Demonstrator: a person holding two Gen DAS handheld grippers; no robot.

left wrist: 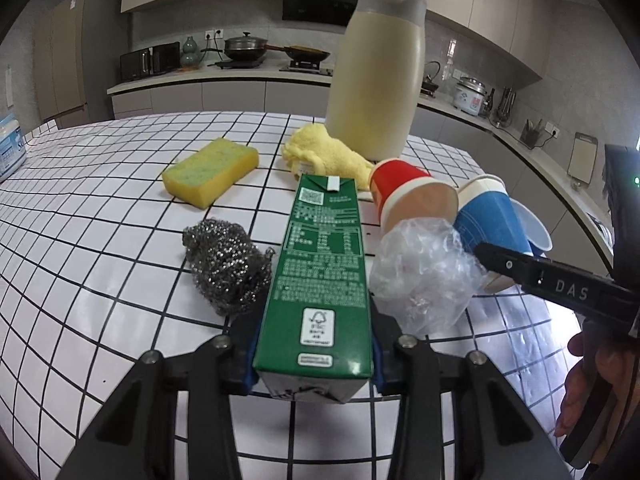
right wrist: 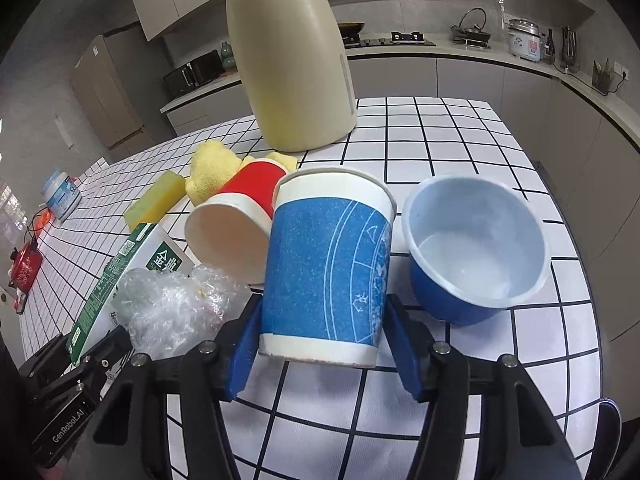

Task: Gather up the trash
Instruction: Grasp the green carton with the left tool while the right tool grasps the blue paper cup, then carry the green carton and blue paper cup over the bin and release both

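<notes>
The middle of the table [right wrist: 460,136] was crowded: a green carton [left wrist: 320,264], crumpled plastic [left wrist: 424,268], a red cup [left wrist: 408,196] on its side, a blue cup [right wrist: 328,268] and a blue bowl [right wrist: 476,248] lay close together, leaving no lane between them. A tall cream jug [right wrist: 292,68] and a yellow cloth [left wrist: 324,152] blocked the far side. Bare tiles lay open on the far right, beyond the bowl, and left of the steel scourer [left wrist: 228,268] and sponge [left wrist: 212,172].
</notes>
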